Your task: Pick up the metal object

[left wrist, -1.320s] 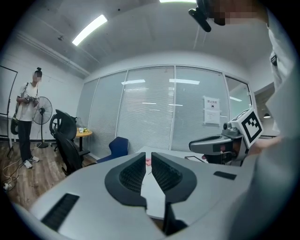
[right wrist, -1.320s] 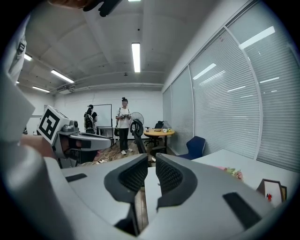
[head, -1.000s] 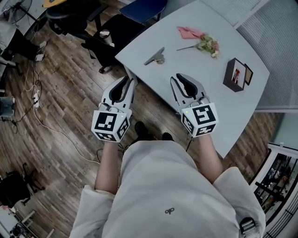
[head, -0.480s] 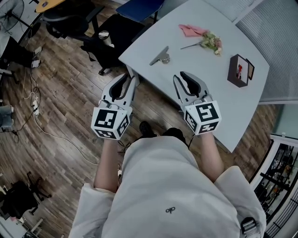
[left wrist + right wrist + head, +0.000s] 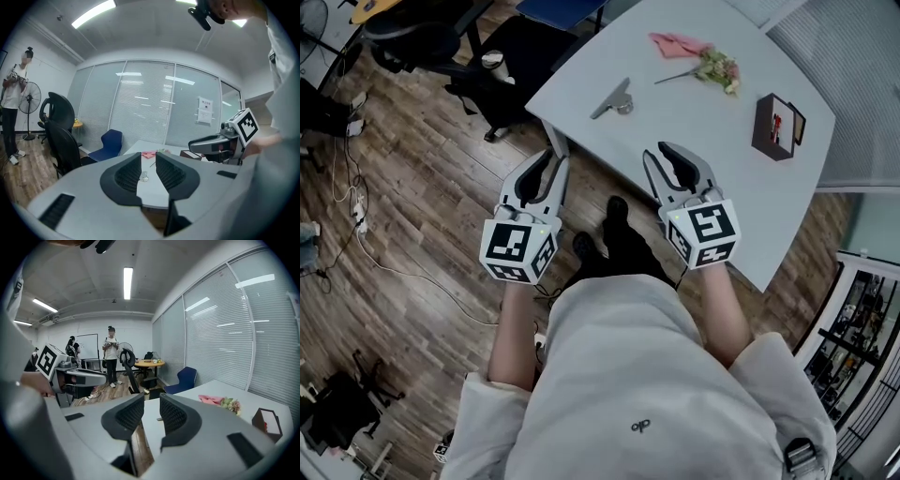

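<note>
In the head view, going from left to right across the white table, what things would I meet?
metal object → pink cloth → dark box

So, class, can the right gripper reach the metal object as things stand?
Probably yes: the right gripper, jaws opening and empty, faces the metal object across the table; nothing lies between.

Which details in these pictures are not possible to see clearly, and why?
- Metal object: head view, too small to tell what kind of tool it is.
- Dark box: head view, the markings on it are too small to read.
- Table: head view, its far corner is cut off by the top edge.
</note>
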Tool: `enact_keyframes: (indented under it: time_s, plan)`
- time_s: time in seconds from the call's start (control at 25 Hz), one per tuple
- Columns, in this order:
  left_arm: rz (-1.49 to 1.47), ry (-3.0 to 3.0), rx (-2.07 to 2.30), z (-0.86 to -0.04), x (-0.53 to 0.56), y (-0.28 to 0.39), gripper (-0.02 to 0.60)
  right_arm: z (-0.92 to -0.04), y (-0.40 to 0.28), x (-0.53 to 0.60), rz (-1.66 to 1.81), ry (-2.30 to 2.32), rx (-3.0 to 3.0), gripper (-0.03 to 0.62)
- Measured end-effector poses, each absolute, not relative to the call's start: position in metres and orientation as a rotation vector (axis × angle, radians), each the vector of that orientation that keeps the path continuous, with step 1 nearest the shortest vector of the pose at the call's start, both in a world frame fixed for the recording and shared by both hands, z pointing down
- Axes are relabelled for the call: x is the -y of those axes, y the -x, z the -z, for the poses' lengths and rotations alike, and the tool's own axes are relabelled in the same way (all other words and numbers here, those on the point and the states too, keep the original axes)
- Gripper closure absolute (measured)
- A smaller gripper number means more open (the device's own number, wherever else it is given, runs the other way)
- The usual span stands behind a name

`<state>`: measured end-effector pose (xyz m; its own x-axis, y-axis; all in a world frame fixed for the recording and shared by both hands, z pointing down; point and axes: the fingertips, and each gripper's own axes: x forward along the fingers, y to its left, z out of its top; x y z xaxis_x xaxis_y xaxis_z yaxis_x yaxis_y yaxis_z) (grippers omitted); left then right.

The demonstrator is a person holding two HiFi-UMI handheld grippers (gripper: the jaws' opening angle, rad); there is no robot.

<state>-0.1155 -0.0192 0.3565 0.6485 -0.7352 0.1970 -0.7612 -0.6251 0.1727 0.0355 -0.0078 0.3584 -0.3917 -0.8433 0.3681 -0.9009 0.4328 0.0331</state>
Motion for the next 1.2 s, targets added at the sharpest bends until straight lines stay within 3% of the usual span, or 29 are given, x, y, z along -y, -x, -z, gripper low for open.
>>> enact_keyframes:
  time_s: [1.2]
  plan:
    - [-0.239,-2.559,1.286,-0.367,0.135,0.087,0.494,-0.424,-0.072,0.133,-0.307,-1.329,2.31,0.468]
